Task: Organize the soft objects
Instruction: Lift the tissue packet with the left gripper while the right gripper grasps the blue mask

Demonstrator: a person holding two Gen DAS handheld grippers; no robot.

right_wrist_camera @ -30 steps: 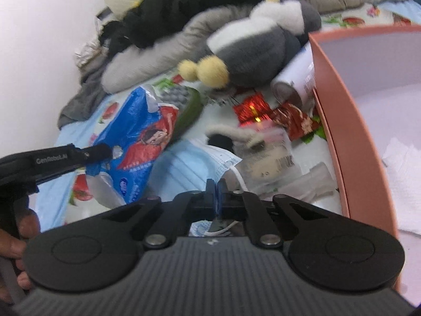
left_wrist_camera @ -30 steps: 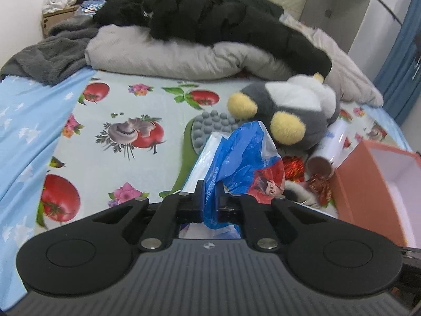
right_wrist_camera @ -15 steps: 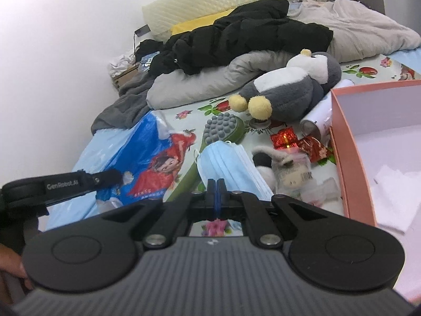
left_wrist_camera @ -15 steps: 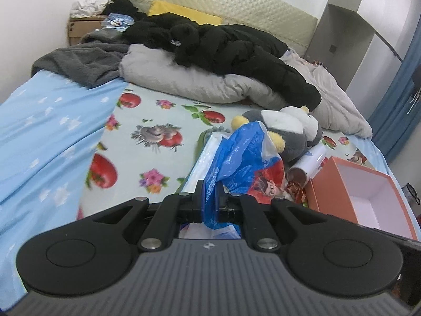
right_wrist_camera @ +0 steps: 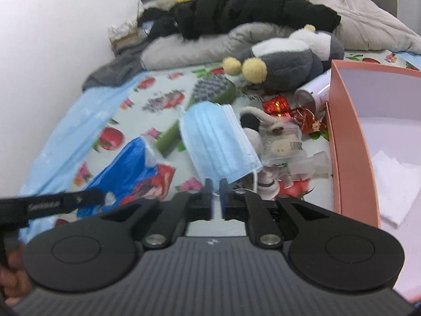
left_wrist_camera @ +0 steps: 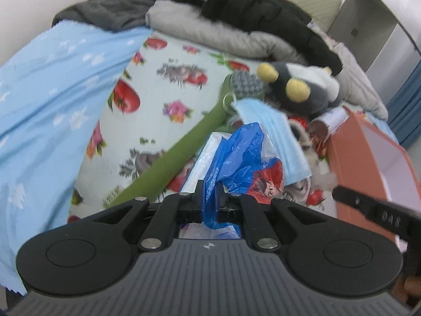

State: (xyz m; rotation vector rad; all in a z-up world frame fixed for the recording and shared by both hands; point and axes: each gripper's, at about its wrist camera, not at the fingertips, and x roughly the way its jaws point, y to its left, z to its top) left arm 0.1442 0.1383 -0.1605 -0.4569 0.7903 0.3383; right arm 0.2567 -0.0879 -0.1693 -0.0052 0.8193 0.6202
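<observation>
Right wrist view: right gripper (right_wrist_camera: 216, 184) jaws opening beside face mask (right_wrist_camera: 215, 142), nothing between them.
Left gripper (left_wrist_camera: 210, 200) pinches blue plastic bag (left_wrist_camera: 236, 163); slippery film could slide free short of the box (right_wrist_camera: 350, 142).

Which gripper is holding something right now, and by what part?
The left gripper is shut on the blue plastic bag, pinching its bunched near end. The right gripper is opening, nothing pressed between its pads.

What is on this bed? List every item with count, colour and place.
plush penguin: one, grey-white, mid-bed.
face mask: one, light blue, beside the brush.
massage brush: one, green, on the printed sheet.
plastic bag: one, blue-red, in the left jaws.
box: one, orange, open, right side.
can: one, white, lying by the box.
jacket: one, black, atop the grey bedding.
left gripper: shut on the bag.
right gripper: jaws opening, the mask's ear loop between them.
</observation>
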